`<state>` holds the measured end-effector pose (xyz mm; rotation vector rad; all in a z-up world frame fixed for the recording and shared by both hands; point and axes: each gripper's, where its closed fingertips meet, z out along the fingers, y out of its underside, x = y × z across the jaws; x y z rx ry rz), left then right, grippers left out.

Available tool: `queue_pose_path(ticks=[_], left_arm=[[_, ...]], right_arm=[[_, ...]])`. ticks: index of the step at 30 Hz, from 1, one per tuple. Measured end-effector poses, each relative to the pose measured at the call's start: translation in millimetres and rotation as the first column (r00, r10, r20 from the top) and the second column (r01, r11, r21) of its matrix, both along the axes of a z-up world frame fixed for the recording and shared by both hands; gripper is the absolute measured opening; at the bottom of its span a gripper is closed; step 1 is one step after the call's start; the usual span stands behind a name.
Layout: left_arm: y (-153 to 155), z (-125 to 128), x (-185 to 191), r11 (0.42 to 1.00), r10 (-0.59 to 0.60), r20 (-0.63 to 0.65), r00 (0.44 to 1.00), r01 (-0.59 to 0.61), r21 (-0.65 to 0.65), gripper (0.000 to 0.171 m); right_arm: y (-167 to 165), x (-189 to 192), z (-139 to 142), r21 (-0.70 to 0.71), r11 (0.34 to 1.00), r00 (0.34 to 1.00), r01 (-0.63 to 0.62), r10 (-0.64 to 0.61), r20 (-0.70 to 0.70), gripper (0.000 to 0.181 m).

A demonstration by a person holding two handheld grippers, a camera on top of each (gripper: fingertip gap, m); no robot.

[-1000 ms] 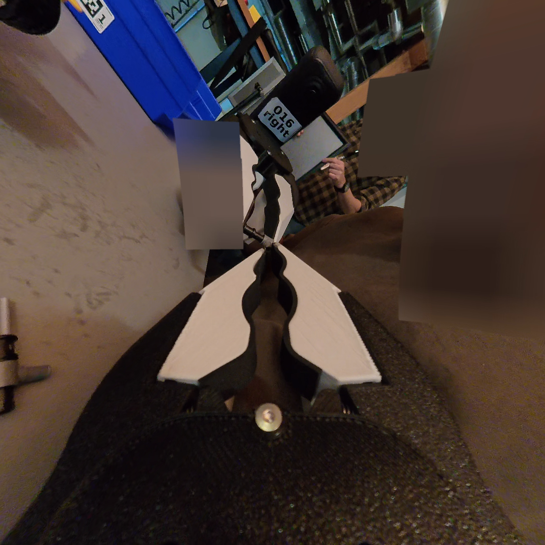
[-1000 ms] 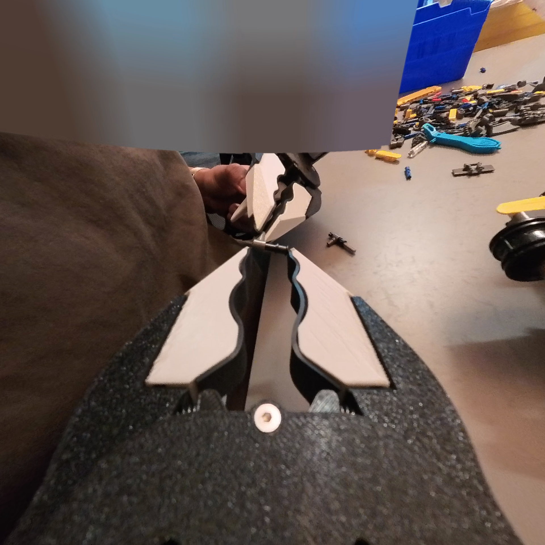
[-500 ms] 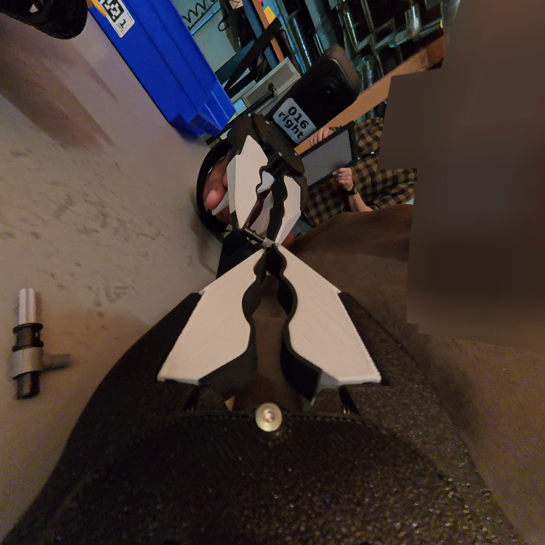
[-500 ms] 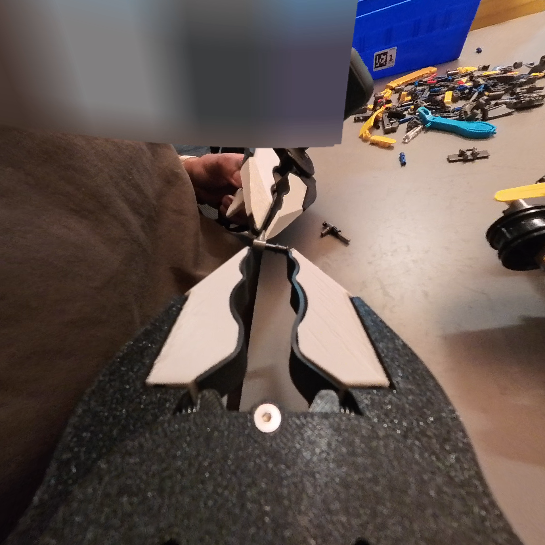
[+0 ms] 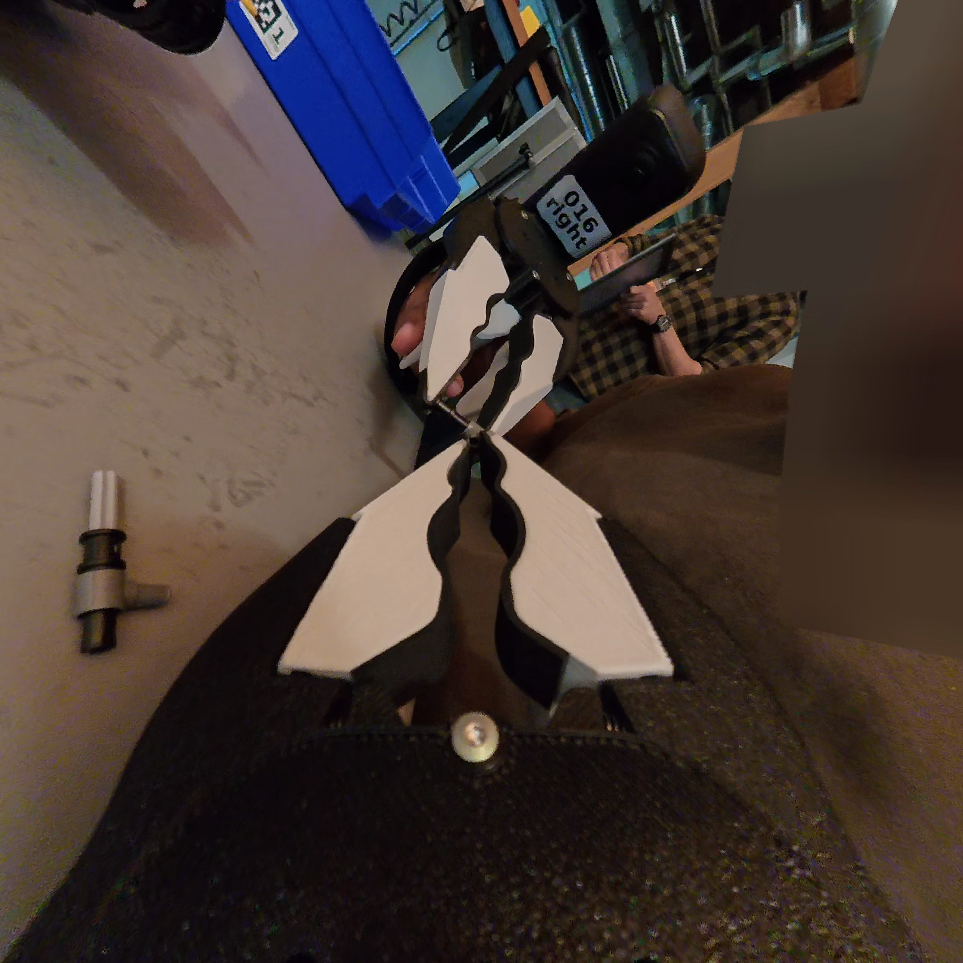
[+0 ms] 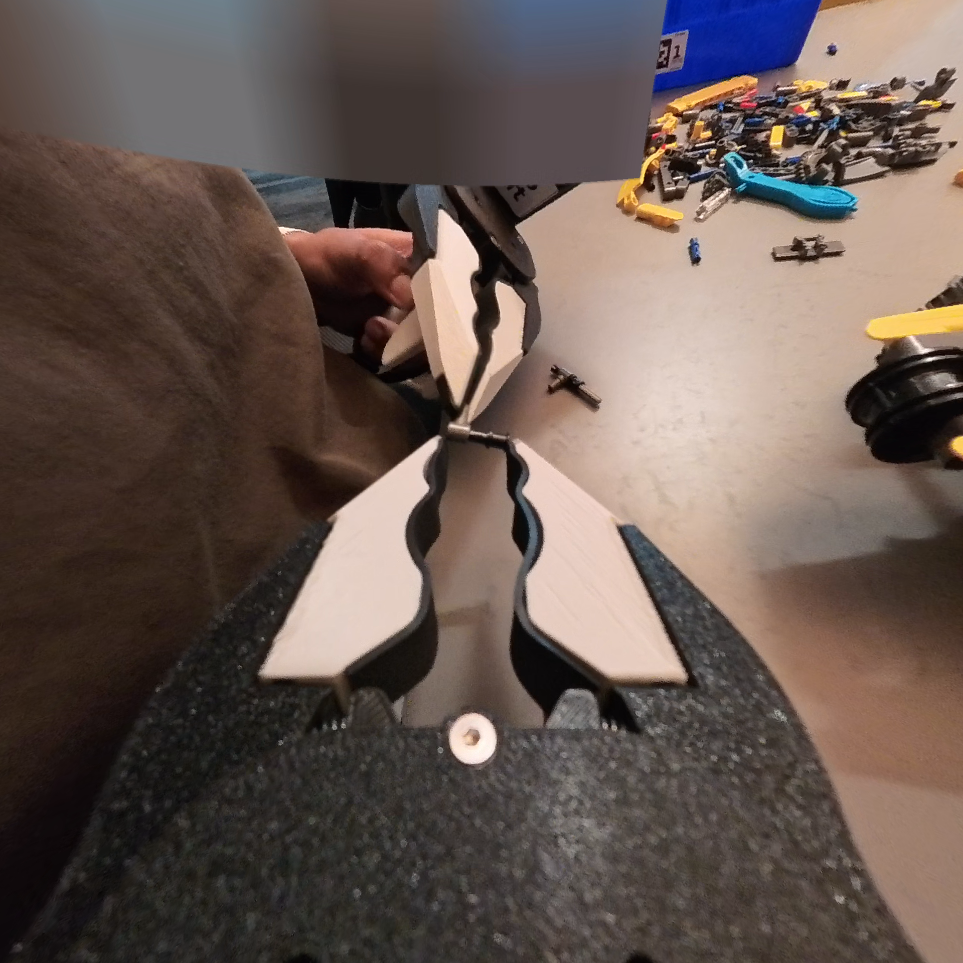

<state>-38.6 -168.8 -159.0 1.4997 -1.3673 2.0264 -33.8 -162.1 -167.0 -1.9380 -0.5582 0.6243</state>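
Observation:
A small pin, a grey sleeve on a black axle (image 6: 477, 435), hangs in the air between both grippers. My right gripper (image 6: 477, 442) has its jaws a little apart, and the pin spans lengthwise between the two tips. My left gripper (image 5: 474, 442) is shut on the pin's grey end (image 5: 469, 428). In the right wrist view the left gripper (image 6: 461, 417) comes in from above, held by a hand (image 6: 359, 276). In the left wrist view the right gripper (image 5: 461, 414) faces mine, tip to tip.
On the table lie a grey and black axle assembly (image 5: 101, 568), a small black piece (image 6: 573, 383), a black wheel with a yellow part (image 6: 906, 411), a pile of small parts (image 6: 807, 130) and a teal tool (image 6: 792, 193). A blue bin (image 6: 729, 47) stands behind. Brown clothing (image 6: 130, 417) fills the left. The tips of both grippers are at nearly the same place.
Both grippers stay on the pin and have swung together. In the left wrist view the axle assembly has come fully into view. In the right wrist view the parts pile and bin have shifted left.

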Motion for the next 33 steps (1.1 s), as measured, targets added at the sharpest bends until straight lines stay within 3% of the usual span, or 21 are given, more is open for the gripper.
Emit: queue_pose_path(ticks=[16,18,19,21,22,26,29,33], left_arm=[[2,-15,1,0.997,0.027,-0.044,0.999,-0.023,0.078,0.0],[4,-12,3,0.997,0.035,-0.028,0.999,-0.033,0.065,0.0],[8,-9,7,0.996,0.064,-0.022,0.998,-0.063,0.059,0.0],[-10,-27,8,0.985,0.013,-0.071,0.997,-0.001,0.174,0.0],[-17,-30,11,0.982,0.011,-0.079,0.997,0.004,0.19,0.0],[12,-16,15,0.979,0.108,-0.032,0.994,-0.1,0.177,0.0],[28,-16,15,0.958,0.169,-0.018,0.985,-0.16,0.236,0.0],[39,-23,20,0.909,0.229,-0.004,0.973,-0.212,0.359,0.0]], right_arm=[[1,1,-16,-0.039,0.999,0.993,0.01,-0.006,0.116,0.02],[-2,-3,-19,-0.044,0.999,0.99,-0.02,0.026,0.135,0.0],[-2,-12,-16,-0.025,0.999,0.991,-0.044,0.047,0.128,0.0],[2,-43,1,0.034,0.992,0.992,-0.12,0.119,0.044,0.0],[3,-49,-5,0.02,0.99,0.985,-0.141,0.138,0.103,0.0],[4,-28,-8,-0.007,0.998,0.991,-0.067,0.068,0.118,0.0],[4,-2,-1,-0.006,0.999,0.997,0.045,-0.044,0.069,0.0],[8,24,-23,-0.073,0.977,0.972,0.2,-0.189,0.142,0.0]])
